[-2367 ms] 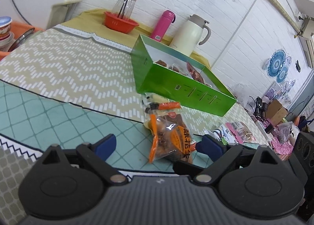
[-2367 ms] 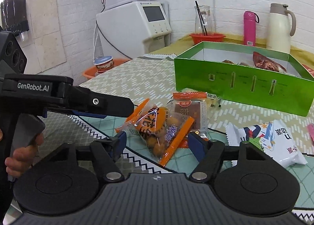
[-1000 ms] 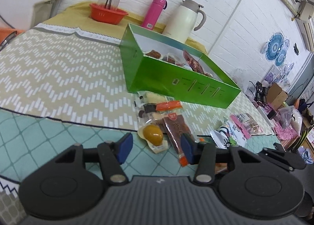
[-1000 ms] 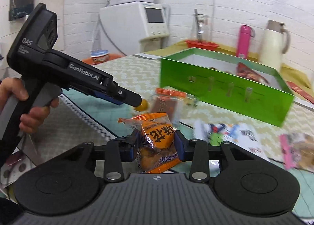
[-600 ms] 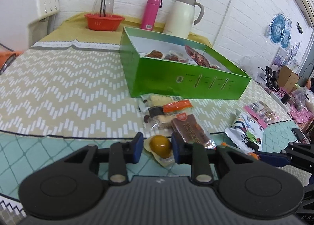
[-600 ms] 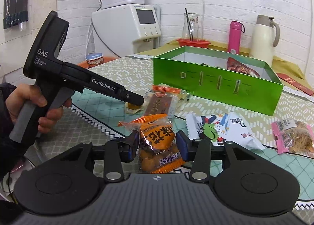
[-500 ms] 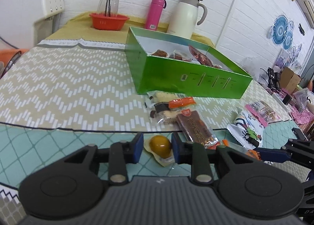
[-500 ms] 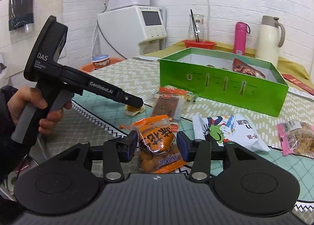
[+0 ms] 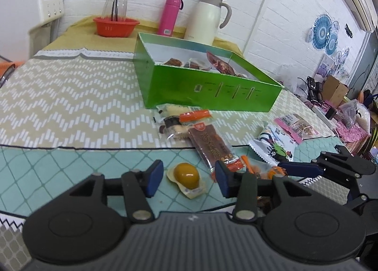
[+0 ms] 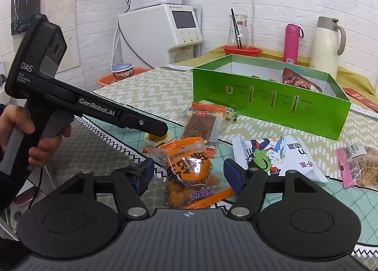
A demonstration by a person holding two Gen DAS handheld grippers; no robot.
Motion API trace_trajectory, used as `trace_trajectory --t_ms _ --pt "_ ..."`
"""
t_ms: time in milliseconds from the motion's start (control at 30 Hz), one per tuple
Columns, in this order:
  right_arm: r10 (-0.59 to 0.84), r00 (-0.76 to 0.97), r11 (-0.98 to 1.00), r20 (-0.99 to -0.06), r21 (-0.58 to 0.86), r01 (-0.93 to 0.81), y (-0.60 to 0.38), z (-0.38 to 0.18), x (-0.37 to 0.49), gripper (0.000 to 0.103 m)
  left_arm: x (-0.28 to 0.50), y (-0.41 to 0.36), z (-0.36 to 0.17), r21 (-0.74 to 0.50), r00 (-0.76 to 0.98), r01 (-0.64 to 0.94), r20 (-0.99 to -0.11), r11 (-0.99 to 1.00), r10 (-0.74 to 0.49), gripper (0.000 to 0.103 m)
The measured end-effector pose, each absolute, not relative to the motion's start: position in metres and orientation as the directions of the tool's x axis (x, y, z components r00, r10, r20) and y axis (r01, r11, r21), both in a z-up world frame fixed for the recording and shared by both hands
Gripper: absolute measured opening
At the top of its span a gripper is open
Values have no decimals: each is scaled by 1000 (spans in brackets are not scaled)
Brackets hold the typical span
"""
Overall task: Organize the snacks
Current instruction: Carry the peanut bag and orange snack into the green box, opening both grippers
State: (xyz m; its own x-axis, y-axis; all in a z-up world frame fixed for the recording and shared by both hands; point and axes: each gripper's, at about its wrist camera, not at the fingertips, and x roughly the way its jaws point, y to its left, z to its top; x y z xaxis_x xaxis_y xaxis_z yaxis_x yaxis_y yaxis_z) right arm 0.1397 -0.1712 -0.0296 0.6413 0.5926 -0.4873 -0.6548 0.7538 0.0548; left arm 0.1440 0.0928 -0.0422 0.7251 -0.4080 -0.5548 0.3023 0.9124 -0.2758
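My left gripper point(image 9: 189, 178) straddles a small clear pack with a yellow egg-like snack point(image 9: 186, 175) that lies on the teal cloth. Its jaws are opening and the pads stand clear of the pack. In the right wrist view my right gripper point(image 10: 189, 175) brackets an orange bag of snacks point(image 10: 189, 169) lying on the table; those jaws are opening wide and do not touch it. The left gripper point(image 10: 160, 129) reaches in from the left, a hand on its grip. The open green box point(image 9: 212, 91) point(image 10: 271, 105) stands behind with a few packs inside.
Loose on the table lie a brown meat snack pack point(image 9: 210, 143) point(image 10: 203, 126), a white chip bag point(image 9: 276, 143) point(image 10: 278, 155) and a pink pack point(image 10: 359, 164). A pink bottle point(image 9: 171, 14), a white jug point(image 9: 208, 19) and a red basket point(image 9: 115, 26) stand along the back wall.
The right gripper held the orange bag; its jaws have spread and the bag now lies free. The left jaws narrowed around the yellow snack, then widened again.
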Motion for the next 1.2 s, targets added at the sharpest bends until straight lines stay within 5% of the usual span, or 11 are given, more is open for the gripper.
trace_trajectory --t_ms 67,133,300,467,567,600,733,1200 --pt "596 641 754 -483 62 -654 -170 -30 141 103 145 90 -43 -260 720 317 -559 912 -410 41" --pt "599 640 751 -482 61 -657 -169 -31 141 103 148 84 -47 -231 706 331 -583 915 -403 26" --pt "579 650 752 -491 15 -659 -164 -34 141 97 149 81 -51 -208 722 326 -574 922 -385 30" --pt "575 665 765 -477 27 -643 -165 -43 144 79 149 78 -51 -193 739 323 -561 926 -374 28" --pt "573 668 778 -474 60 -625 -168 -39 144 78 149 85 -49 -255 735 299 -553 919 -393 28" --pt "575 673 779 -466 61 -624 -169 -37 141 77 148 89 -48 -284 732 299 -545 911 -410 18" --pt "595 684 777 -422 83 -624 -179 -23 140 77 146 97 -32 -359 729 318 -499 877 -469 19" --pt "529 802 847 -278 118 -518 -192 29 212 77 206 89 44 -357 802 381 -332 853 -496 19"
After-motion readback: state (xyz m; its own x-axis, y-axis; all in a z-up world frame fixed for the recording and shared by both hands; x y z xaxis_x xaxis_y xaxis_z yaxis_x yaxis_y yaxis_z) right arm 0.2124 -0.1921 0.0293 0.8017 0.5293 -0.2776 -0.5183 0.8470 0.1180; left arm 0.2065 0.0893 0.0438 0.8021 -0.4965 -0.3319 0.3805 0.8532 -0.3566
